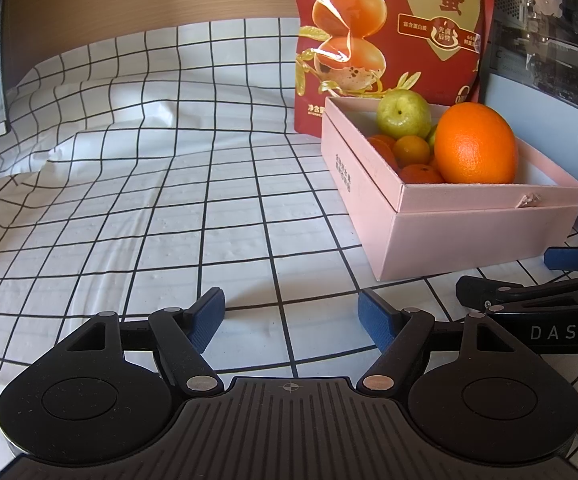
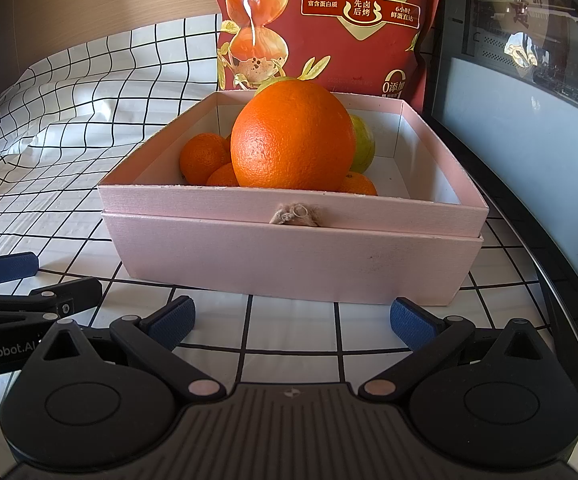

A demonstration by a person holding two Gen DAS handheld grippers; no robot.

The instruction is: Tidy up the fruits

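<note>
— Right wrist view first: what sits ahead of the right gripper (image 2: 291, 322)?
— A pink box (image 2: 289, 256) on the checked tablecloth (image 2: 69, 92), just beyond the blue pads (image 2: 173, 322), which are spread wide with nothing between them. Inside are a large orange (image 2: 293, 136), small tangerines (image 2: 203, 158) and a green fruit (image 2: 363, 148) half hidden behind the orange.
— And around it?
— A red snack bag (image 2: 329, 20) stands upright against the box's far side. A dark glass-fronted case (image 2: 529, 120) runs along the cloth's right edge.
— The other tool?
— The left gripper (image 1: 291, 318) hangs over bare cloth, jaws wide and empty, the box off to its right. From there a green guava-like fruit (image 1: 403, 114) shows behind the orange (image 1: 475, 144). The right gripper's finger (image 1: 569, 258) lies near the box's near corner.
— Anything blocking the box?
— Its top is open.
</note>
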